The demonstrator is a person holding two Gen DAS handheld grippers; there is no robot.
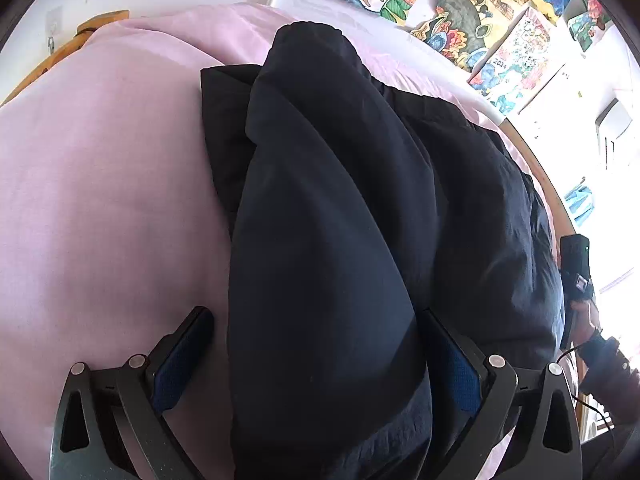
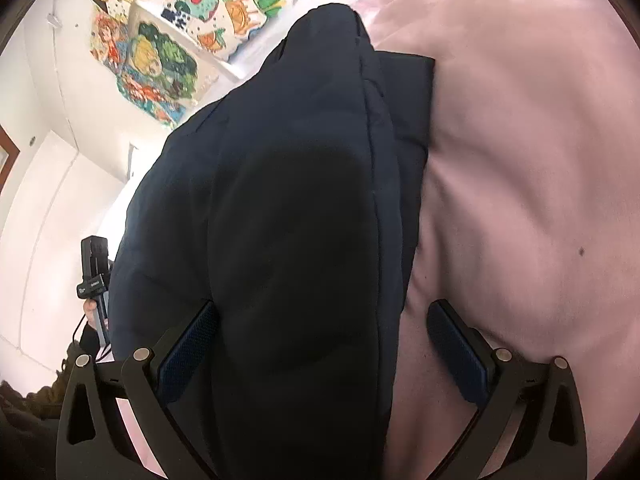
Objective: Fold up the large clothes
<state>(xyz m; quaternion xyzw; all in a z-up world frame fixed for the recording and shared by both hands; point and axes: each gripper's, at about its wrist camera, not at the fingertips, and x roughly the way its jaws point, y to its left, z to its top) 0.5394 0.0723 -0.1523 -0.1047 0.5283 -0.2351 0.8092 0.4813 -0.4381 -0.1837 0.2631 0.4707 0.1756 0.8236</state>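
I count one garment, a dark navy padded jacket, lying on one pink bedsheet that covers the whole surface under it. I hold two grippers, one in each hand, and each shows two fingers with blue pads.

My left gripper stands wide apart, one finger over bare sheet and the other at the far side of a thick fold of the jacket. The fold runs between the fingers, but neither pad presses into it, so nothing is pinched. My right gripper is spread the same way: one finger sits against the dark cloth, the other over the sheet, with the jacket's folded edge passing between them, loose.

The jacket's long axis runs away from me, from the near edge up toward the wall with the colourful drawings. In both views the far end narrows to a rounded tip.

The near end of the jacket drops out of sight below both cameras. I cannot make out a collar, zip or sleeves; the cloth reads as overlapping dark layers. At the side edge of each view the other gripper's black handle shows, partly hidden by the jacket.
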